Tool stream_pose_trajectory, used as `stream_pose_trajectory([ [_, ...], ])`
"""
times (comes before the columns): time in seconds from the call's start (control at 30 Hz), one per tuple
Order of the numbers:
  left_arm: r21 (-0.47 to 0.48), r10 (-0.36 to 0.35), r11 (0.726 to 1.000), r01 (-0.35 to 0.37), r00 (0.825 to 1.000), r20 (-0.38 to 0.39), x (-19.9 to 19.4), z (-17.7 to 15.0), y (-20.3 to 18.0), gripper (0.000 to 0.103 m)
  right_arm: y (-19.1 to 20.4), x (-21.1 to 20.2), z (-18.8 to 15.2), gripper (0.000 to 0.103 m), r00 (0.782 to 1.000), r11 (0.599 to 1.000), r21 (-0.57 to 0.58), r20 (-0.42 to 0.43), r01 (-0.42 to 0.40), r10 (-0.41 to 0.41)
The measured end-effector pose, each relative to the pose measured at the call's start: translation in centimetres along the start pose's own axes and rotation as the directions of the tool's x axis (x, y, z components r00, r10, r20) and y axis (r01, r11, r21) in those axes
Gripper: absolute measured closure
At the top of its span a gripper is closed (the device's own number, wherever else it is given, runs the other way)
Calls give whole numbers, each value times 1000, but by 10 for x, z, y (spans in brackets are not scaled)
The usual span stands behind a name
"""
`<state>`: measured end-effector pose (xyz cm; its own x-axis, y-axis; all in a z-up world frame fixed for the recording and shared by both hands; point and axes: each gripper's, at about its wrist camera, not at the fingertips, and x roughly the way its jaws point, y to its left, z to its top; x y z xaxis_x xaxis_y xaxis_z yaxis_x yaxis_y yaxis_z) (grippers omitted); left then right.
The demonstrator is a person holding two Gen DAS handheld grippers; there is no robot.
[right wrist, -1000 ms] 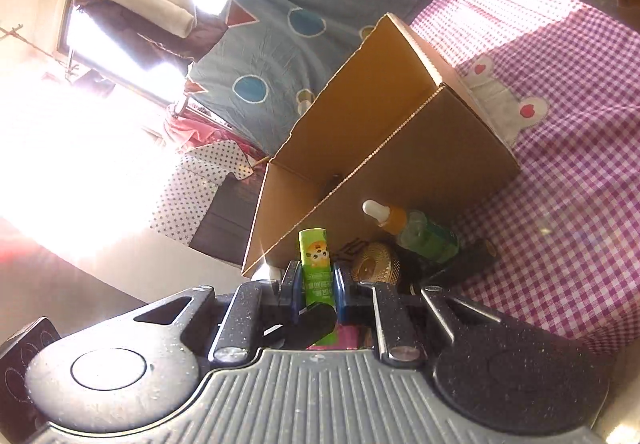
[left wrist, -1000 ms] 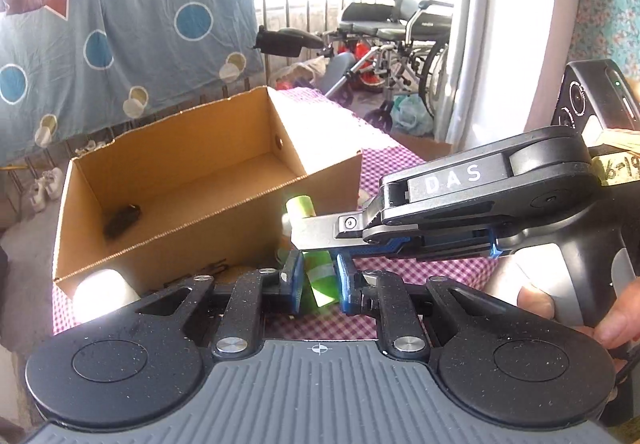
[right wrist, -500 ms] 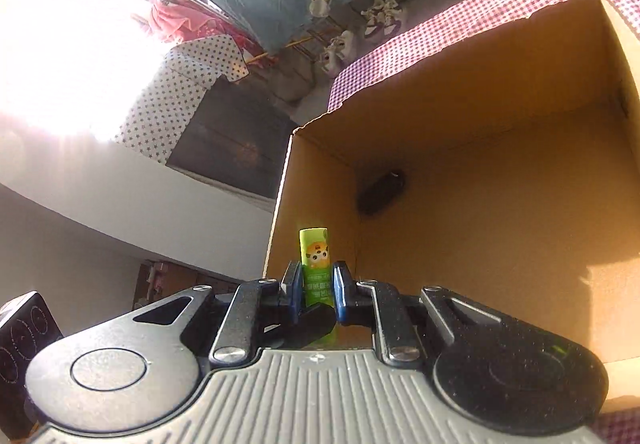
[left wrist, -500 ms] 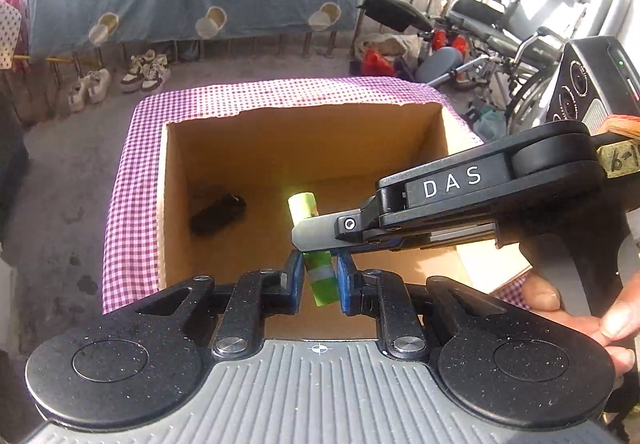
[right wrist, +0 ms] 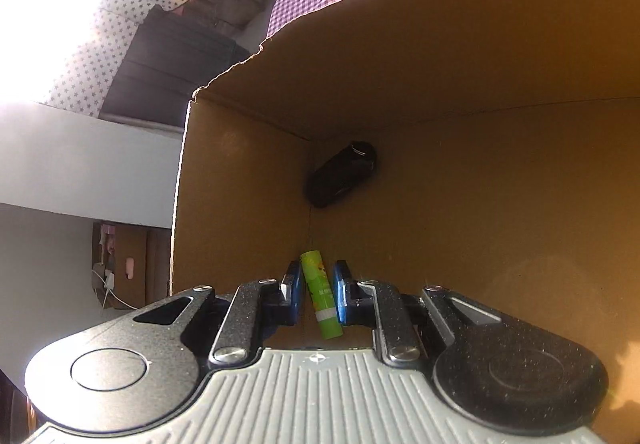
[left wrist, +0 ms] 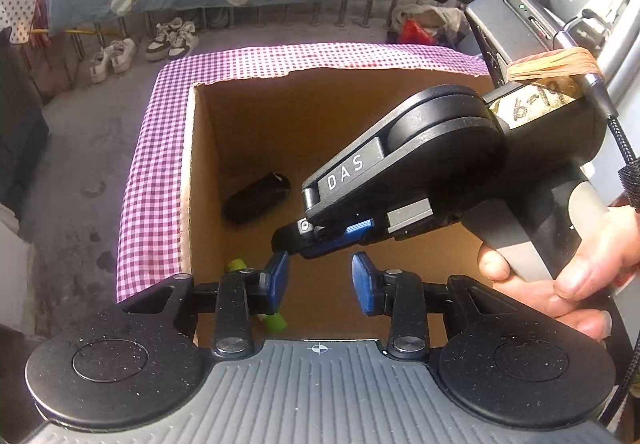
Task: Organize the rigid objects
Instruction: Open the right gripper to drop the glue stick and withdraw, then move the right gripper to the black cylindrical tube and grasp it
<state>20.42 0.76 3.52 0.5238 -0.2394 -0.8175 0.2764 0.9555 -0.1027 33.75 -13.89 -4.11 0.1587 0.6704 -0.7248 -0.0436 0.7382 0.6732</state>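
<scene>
over the cardboard box (left wrist: 248, 111), my left gripper (left wrist: 320, 278) is opening with nothing between its jaws, while my right gripper (right wrist: 316, 294) pinches a green tube (right wrist: 320, 296).

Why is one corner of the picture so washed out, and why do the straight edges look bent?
Right wrist view: sunlight blows the upper left to white, while the cardboard box stays evenly lit and the green tube and black object read sharp. Left wrist view: no such glare; the fisheye lens bows the checked cloth and box rim, and shadow darkens the box floor.
</scene>
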Motion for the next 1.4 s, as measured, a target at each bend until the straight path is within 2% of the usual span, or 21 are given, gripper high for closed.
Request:
stream_pose_trajectory([
  [0.13, 2, -19, 1000, 19, 999, 28, -17, -4, -4, 60, 1, -23, -13, 84, 999, 999, -8, 37, -32, 32],
  [0.23, 11, -31, 999, 30, 997, 64, -36, -10, -10, 56, 3, -56, -27, 84, 993, 997, -34, 100, -63, 66],
  [0.33, 24, -47, 999, 44, 993, 112, -59, -18, -17, 52, 5, -102, -52, 84, 977, 991, -72, 177, -109, 120],
  [0.43, 45, -62, 997, 55, 984, 166, -84, -29, -24, 50, 0, -148, -86, 84, 950, 981, -104, 251, -164, 185],
  [0.5, 72, -86, 995, 73, 975, 206, -100, -36, -32, 46, -10, -180, -114, 84, 923, 972, -118, 309, -204, 231],
  [0.63, 122, -142, 986, 116, 962, 234, -114, -49, -44, 39, -39, -214, -169, 84, 881, 967, -105, 397, -233, 256],
  [0.7, 142, -177, 979, 148, 960, 218, -112, -58, -53, 35, -61, -218, -197, 83, 863, 968, -58, 441, -244, 244],
  [0.8, 178, -220, 966, 189, 961, 170, -99, -74, -71, 31, -96, -201, -231, 83, 847, 964, 37, 487, -264, 214],
  [0.83, 191, -226, 962, 196, 963, 148, -93, -78, -77, 30, -105, -196, -239, 79, 841, 961, 58, 499, -272, 208],
  [0.87, 204, -229, 958, 202, 966, 119, -84, -86, -85, 30, -119, -186, -250, 67, 838, 957, 93, 511, -274, 190],
  [0.93, 236, -229, 950, 205, 971, 76, -65, -97, -101, 30, -137, -172, -259, 55, 839, 950, 156, 522, -270, 153],
  [1.03, 310, -154, 942, 130, 987, 54, -38, -110, -124, 31, -160, -154, -266, 55, 844, 924, 233, 516, -304, 147],
  [1.13, 403, -89, 913, 60, 995, 53, -17, -121, -147, 35, -174, -145, -269, 55, 851, 905, 273, 502, -325, 154],
  [1.27, 459, -57, 888, 27, 997, 52, -2, -125, -163, 37, -186, -138, -262, 55, 852, 888, 304, 498, -345, 161],
  [1.4, 475, -48, 879, 35, 999, 14, 13, -121, -171, 42, -197, -133, -256, 55, 854, 877, 323, 494, -357, 165],
])
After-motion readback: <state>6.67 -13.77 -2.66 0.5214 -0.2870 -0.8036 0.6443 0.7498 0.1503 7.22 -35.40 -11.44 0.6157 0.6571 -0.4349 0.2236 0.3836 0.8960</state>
